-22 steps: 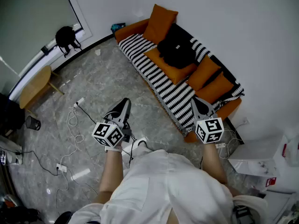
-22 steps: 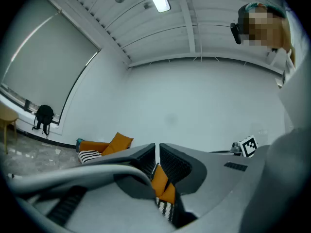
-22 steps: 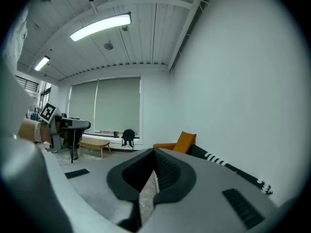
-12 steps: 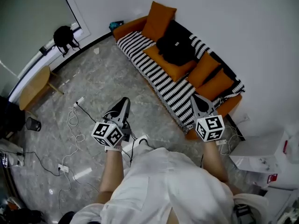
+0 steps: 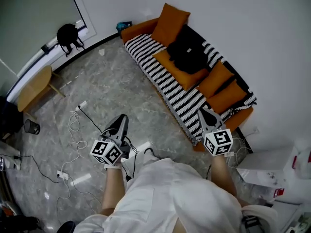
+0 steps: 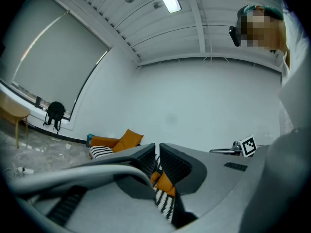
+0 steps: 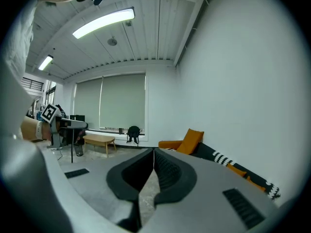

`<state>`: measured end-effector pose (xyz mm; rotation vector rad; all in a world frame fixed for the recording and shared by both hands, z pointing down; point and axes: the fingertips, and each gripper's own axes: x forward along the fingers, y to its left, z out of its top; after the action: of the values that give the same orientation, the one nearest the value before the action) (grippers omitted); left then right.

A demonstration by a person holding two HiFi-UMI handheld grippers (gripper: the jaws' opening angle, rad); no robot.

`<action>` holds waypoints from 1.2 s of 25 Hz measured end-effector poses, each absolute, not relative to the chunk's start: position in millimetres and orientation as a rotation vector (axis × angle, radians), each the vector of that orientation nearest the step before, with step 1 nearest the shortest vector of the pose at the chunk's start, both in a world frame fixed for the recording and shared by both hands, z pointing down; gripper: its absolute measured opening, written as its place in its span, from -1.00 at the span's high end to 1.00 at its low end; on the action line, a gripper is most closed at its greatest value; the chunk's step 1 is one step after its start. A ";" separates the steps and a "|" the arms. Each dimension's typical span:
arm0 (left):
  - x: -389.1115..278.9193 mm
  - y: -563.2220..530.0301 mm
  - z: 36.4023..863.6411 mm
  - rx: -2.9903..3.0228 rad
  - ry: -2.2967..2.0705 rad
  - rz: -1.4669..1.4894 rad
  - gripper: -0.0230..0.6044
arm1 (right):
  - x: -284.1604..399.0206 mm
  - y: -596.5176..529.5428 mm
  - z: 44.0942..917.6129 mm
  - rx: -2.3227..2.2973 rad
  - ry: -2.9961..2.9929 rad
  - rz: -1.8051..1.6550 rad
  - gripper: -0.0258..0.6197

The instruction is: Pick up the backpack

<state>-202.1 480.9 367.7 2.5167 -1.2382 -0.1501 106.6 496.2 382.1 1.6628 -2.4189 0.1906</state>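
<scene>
Neither one is carrying anything: the left gripper (image 5: 123, 117) has its jaws squeezed together, and it's the same for the right gripper (image 5: 203, 112). The black backpack (image 5: 68, 34) sits way off at 10 o'clock on the window ledge (image 5: 46, 50), with the striped sofa (image 5: 167, 84) at 1 o'clock.

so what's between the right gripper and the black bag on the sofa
In the head view, between the right gripper and the black bag lie the sofa's striped throw and the orange cushion the bag rests on.
</scene>
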 end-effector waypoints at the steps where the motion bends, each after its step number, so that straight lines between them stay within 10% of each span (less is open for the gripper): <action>1: -214.1 478.3 369.3 2.506 -1.257 -0.146 0.78 | 103.6 491.9 384.2 1.661 -2.407 0.193 0.86; 30: -330.1 372.0 411.2 2.458 -1.199 -0.072 0.78 | -9.6 357.5 423.9 1.548 -2.377 0.315 0.86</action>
<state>-330.1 372.0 411.2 2.4576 -1.1987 -0.0717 -9.6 357.5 423.9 1.5484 -2.3775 0.3152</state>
